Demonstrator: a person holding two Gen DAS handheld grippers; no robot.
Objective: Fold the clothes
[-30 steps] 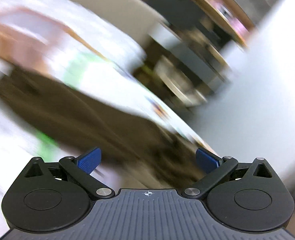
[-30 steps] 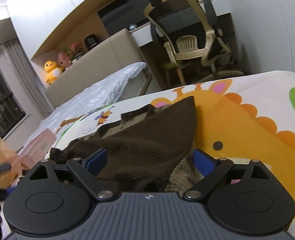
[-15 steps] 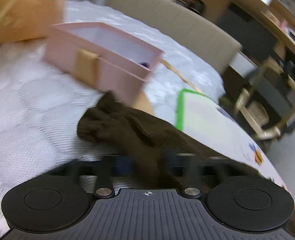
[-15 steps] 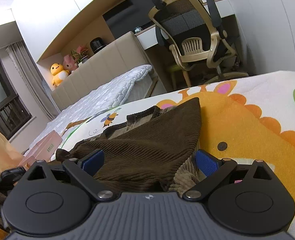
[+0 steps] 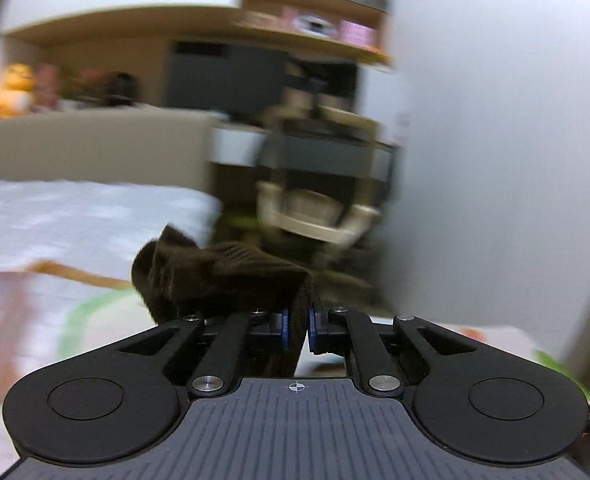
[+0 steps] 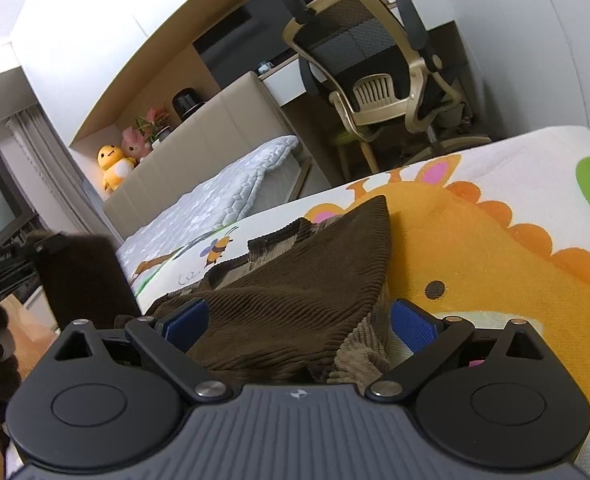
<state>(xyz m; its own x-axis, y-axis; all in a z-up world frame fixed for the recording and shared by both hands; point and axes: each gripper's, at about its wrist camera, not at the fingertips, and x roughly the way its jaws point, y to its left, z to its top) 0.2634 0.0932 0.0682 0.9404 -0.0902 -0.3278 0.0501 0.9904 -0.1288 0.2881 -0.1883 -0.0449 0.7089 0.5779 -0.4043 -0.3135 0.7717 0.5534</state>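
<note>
Bedroom blurs behind the left gripper (image 5: 298, 328), clamped on brown cloth (image 5: 223, 280); right gripper (image 6: 295, 316) (jaws wide) straddles it on a blanket (image 6: 475, 248).

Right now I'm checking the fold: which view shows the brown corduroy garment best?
The right wrist view: the brown corduroy garment lies sharp on the cartoon blanket. The left wrist view shows only a bunched end pinched in the left claw.
</note>
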